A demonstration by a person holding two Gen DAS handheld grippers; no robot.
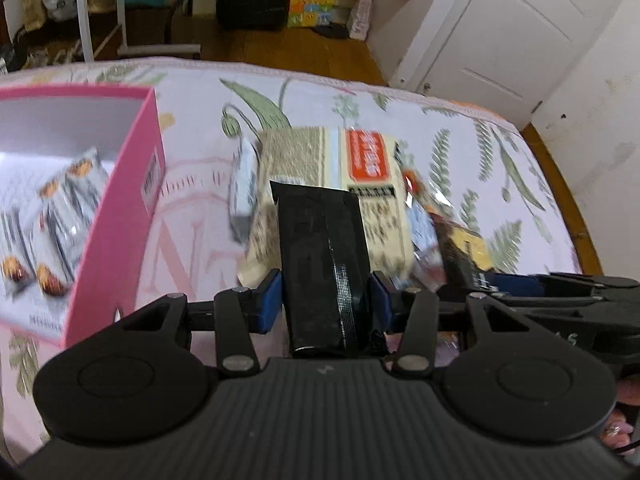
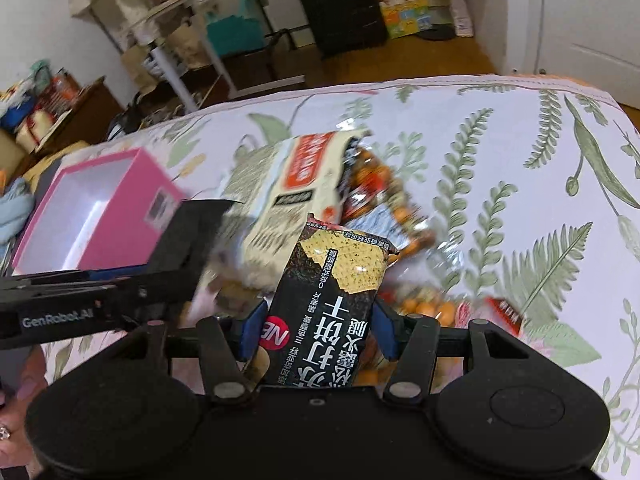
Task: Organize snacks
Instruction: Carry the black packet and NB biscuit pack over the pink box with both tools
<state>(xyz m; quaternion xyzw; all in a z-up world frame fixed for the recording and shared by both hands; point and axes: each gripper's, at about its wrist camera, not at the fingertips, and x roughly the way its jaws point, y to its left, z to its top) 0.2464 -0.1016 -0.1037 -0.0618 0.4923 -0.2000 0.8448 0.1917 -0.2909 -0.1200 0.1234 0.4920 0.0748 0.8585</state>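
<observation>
My left gripper [image 1: 325, 296] is shut on a black snack packet [image 1: 322, 264], plain side up, held above the bed. My right gripper [image 2: 316, 328] is shut on a black cracker packet [image 2: 332, 292] with a yellow cracker picture. A pink box [image 1: 116, 216] lies at the left with several silver wrapped snacks [image 1: 60, 216] inside; it also shows in the right wrist view [image 2: 132, 184]. A beige snack bag with an orange label [image 1: 360, 172] lies ahead in a pile of wrapped snacks [image 2: 384, 200]. The right gripper's arm [image 1: 560, 292] shows at the right of the left wrist view.
The floral bedsheet [image 2: 500, 160] has open room to the right. Beyond the bed's far edge are wooden floor, a black suitcase [image 2: 340, 4], shelving [image 2: 180, 32] and a white door [image 1: 500, 28]. The left gripper body [image 2: 100, 292] crosses the right wrist view at the left.
</observation>
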